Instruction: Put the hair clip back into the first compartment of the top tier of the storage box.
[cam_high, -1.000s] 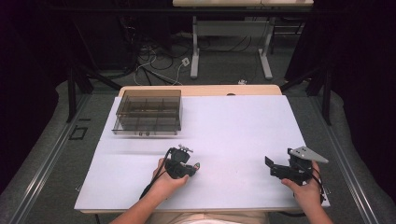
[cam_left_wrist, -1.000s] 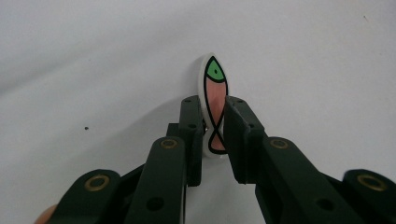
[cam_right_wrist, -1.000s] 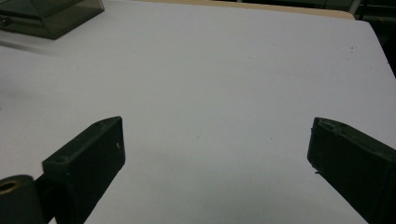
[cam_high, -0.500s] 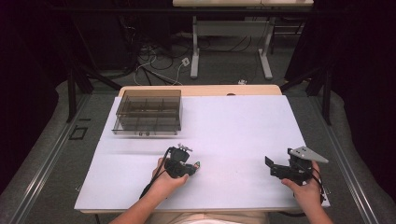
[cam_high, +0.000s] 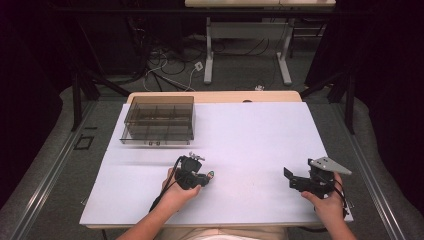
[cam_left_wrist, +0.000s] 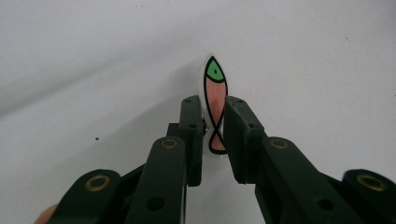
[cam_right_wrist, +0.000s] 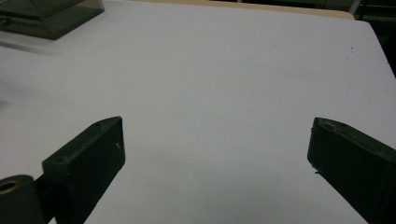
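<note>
White tabletop (cam_high: 260, 135), fish token held edge-on at lower centre.
Left gripper (cam_left_wrist: 214, 128) pinches the fish token (cam_left_wrist: 214, 100) upright, likely bound for the upper-left compartment box (cam_high: 158, 120); right gripper (cam_right_wrist: 215, 154), jaws spread, waits lower right.

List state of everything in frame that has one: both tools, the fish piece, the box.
left tool: shut on the fish piece, low over the table.
right tool: open, nothing between its jaws.
fish piece: gripped on edge between the left tool's jaws, green head sticking out past them.
compartment box: closed, smoky clear lid down, flat at the far left of the white table.
</note>
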